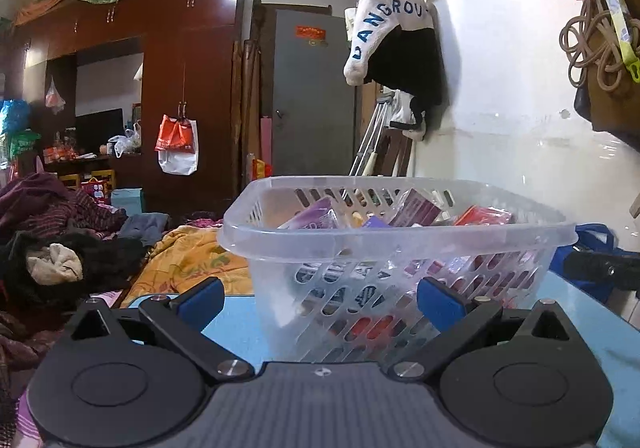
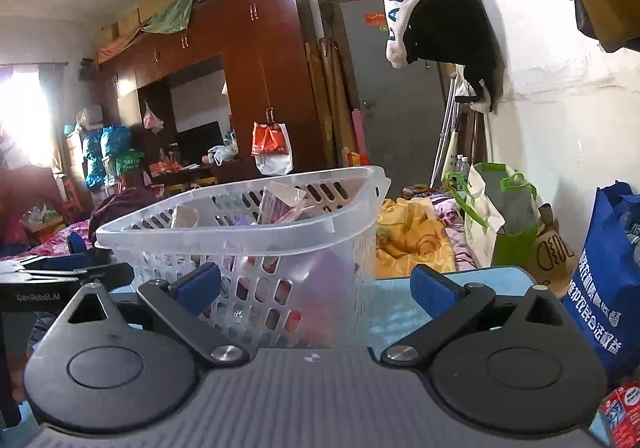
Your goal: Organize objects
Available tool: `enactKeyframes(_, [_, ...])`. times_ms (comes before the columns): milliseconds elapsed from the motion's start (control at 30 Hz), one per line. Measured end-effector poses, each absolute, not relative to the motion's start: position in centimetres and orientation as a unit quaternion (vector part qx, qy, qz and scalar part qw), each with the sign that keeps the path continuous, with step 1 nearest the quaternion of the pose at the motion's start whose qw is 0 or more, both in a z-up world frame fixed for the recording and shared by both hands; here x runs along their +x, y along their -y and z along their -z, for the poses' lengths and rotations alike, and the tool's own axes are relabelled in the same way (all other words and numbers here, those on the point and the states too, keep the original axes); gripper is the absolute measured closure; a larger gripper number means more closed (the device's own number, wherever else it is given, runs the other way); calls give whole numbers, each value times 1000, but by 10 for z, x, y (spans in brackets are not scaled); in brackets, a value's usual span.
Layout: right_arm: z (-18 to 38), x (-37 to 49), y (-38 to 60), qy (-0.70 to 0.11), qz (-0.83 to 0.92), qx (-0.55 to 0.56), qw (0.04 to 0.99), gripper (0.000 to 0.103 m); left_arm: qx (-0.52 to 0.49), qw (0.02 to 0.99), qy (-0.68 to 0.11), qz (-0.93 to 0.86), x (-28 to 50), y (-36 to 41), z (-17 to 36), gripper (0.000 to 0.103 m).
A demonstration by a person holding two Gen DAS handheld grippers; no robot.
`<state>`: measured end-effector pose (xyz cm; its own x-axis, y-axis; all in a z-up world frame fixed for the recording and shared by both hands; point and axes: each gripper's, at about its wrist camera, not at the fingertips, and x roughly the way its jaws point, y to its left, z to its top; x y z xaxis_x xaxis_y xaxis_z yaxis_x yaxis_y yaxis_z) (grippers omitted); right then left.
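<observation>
Basket (image 1: 400, 248), of clear perforated plastic, stands on the light-blue tabletop (image 1: 236, 312) directly ahead of the left gripper (image 1: 320, 302). Left wrist view: the gripper's blue-padded fingers (image 1: 200, 300) are spread to their widest, with nothing between them; the basket's near wall sits just beyond the pads, and no contact is visible. Inside the basket lie flat packets (image 1: 416, 207), purple and red, piled loosely to about rim height. Judgement: the load appears light, the thin shell will flex if squeezed mid-wall, and the smooth plastic is likely slippery. The thickened rolled rim (image 1: 304, 238) looks the stiffest and safest place to take hold.

Right wrist view: the same basket (image 2: 248, 244) stands ahead and to the left of the right gripper (image 2: 316, 286), on the same tabletop (image 2: 400, 312). This gripper's fingers (image 2: 434, 290) are likewise spread apart and empty; the left pad overlaps the basket's wall in the view, though whether it touches cannot be told. The other gripper (image 2: 60, 272) shows at the basket's left side. A small red carton (image 2: 618, 414) lies at the lower right edge, well apart from the basket and still outside it. Judgement: it is a light, stiff box, best pinched across its flat faces. Risk noted: gripping the slotted wall rather than the rim may buckle it or tip the contents.
</observation>
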<state>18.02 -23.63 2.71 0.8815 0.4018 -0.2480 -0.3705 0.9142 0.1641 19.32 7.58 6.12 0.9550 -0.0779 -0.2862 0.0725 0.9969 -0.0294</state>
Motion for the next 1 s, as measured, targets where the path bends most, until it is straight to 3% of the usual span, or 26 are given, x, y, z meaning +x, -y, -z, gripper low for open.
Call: enactKeyframes(1000, [-72,174,215,-131,-171,-23,976,0,20,982,-182,49,191,-45,-106,0])
